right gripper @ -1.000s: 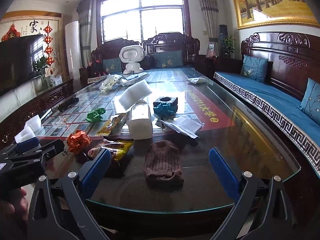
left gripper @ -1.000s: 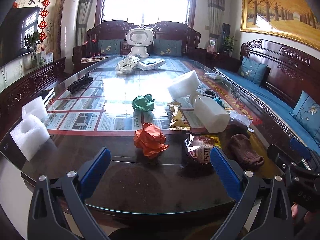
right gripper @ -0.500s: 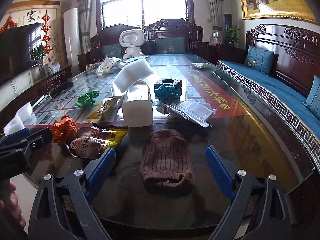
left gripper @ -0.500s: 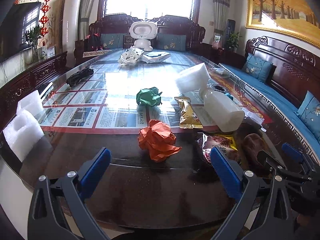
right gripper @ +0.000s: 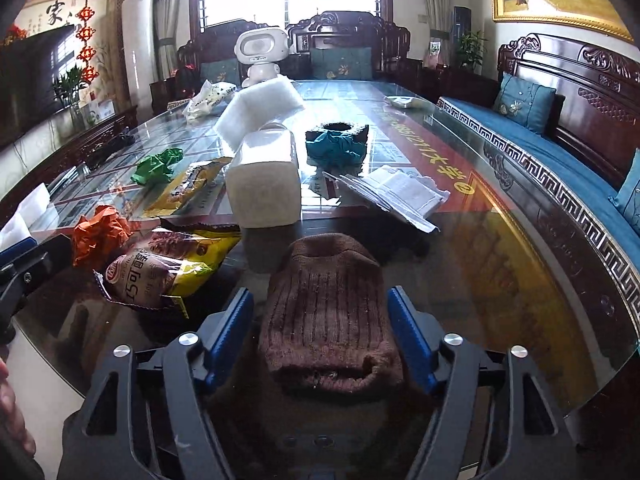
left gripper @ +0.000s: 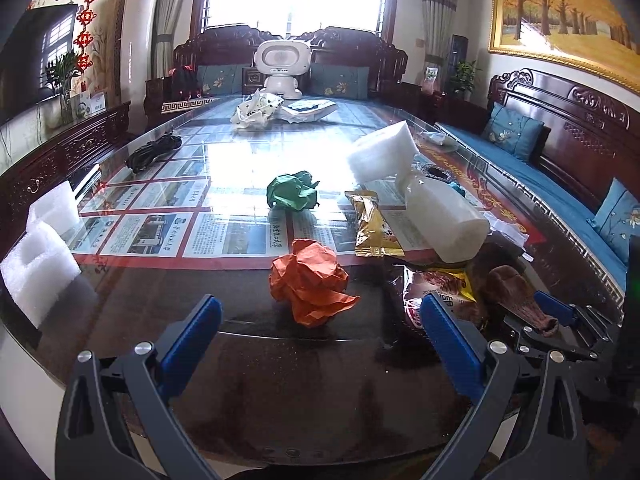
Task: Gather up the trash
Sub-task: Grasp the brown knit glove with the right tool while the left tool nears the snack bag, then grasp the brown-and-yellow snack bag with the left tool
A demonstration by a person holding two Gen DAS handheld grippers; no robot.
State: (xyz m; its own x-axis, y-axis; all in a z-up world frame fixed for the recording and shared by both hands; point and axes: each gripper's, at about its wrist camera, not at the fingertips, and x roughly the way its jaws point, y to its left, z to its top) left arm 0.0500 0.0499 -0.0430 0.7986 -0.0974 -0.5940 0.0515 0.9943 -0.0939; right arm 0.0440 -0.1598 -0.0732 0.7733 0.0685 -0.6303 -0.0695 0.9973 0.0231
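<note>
Looking from my left across the glass table (left gripper: 120, 300), I see white foam blocks (left gripper: 38, 264) at the left rim and bare dark glass between them and the crumpled orange paper (left gripper: 310, 286). My left gripper (left gripper: 320, 344) stands wide with nothing between its fingers; the orange paper lies just beyond them, apart from both pads. Farther off lies a green paper ball (left gripper: 294, 192), with a gold wrapper (left gripper: 374, 224) to its right and a white plastic-wrapped roll (left gripper: 440, 220) beside that.

Only the right wrist view shows the snack bag (right gripper: 160, 268) face on; its print reads partly as "巧可", the rest too creased to read. That view alone also shows the clear packet of papers (right gripper: 394, 196) and the dark ring with teal cloth (right gripper: 336, 142). The brown knitted hat (right gripper: 330, 316) lies near the table's front edge, and my right gripper (right gripper: 322, 336) straddles it, jaws closing, the blue pads just beside its sides; I cannot tell whether they touch. Right of the hat the glass is open up to the curved rim. A red banner (right gripper: 430, 156) under the glass carries yellow characters I cannot read.
</note>
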